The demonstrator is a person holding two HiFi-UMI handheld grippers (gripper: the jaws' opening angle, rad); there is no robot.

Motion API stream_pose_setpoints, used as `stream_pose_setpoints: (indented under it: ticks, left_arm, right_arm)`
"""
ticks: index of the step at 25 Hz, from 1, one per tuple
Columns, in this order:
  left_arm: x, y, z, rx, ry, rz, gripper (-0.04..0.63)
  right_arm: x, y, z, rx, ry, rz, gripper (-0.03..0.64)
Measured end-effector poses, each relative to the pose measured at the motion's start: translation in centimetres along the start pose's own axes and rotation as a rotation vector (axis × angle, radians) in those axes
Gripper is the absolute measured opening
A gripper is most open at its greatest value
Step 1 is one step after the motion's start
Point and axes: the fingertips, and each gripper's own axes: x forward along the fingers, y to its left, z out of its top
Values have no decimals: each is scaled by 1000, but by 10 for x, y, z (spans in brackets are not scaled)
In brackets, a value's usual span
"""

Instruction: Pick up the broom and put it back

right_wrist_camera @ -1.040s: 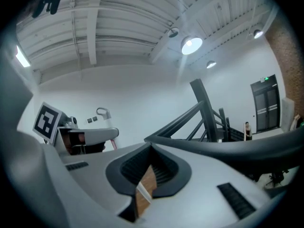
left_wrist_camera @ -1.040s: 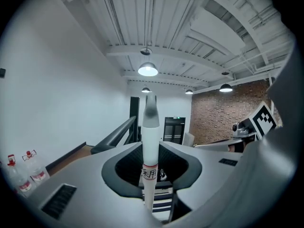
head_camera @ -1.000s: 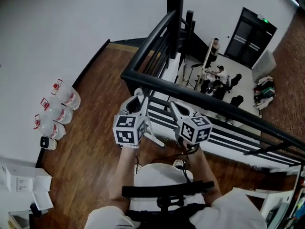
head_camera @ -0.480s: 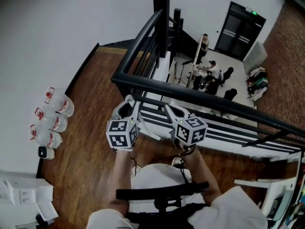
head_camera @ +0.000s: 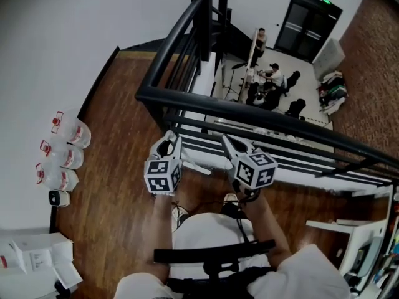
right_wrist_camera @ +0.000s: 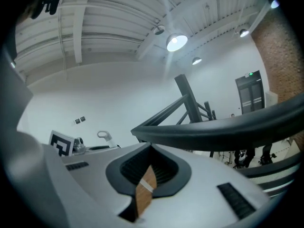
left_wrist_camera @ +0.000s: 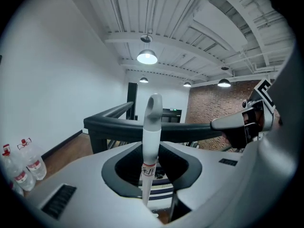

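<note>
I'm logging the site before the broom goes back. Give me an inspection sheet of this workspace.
Surface: wooden floor, on an upper level.
Job's things: broom, white handle upright, hanging loop on top; head not seen.
Clutter: water bottles and white boxes by the wall.
Grippers: left gripper shut on the broom's handle; right gripper jaws slightly apart, empty.
Cables: dark cable down the person's white top.
Surroundings: black railing ahead; people and dark doors on the floor below.

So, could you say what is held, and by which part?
The left gripper holds the broom by its handle, below the looped top; the right gripper is empty.
</note>
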Motion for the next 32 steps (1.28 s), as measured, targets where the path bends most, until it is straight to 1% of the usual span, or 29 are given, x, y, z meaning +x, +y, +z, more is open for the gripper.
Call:
stream_pose_setpoints:
  ticks: [3,6,10,16,19,25,29,32]
  left_arm:
    - [14,0,-27,-1,27,-2,103]
    - [31,1,-54,14,63,-9,103]
    - [62,1,-93,24,157,-24,103]
    - [109,6,-124,45,259,-41,103]
    - [126,6,-127,72,260,-59,103]
    - [167,0,-118,107,260,-94,103]
    - [189,-4,-112,102,261,-111,103]
    - [199,-5,-110,96,267,-110,103]
  right_arm:
    - [-5,-13,-10,23,19,-31,17]
    - [-8,-23,-21,46,34,-59,17]
    - [-13,-42,-35,78,48,-100,17]
    - [-19,-62,-36,101,37,-146,17]
    - [-21,-70,-32,107,30,-164,17]
    - [-28,-82,-30,109,29,-191,17]
    - [-29,-85,-28,106,31,-204,17]
    - [-31,-87,-27,104,31,-209,17]
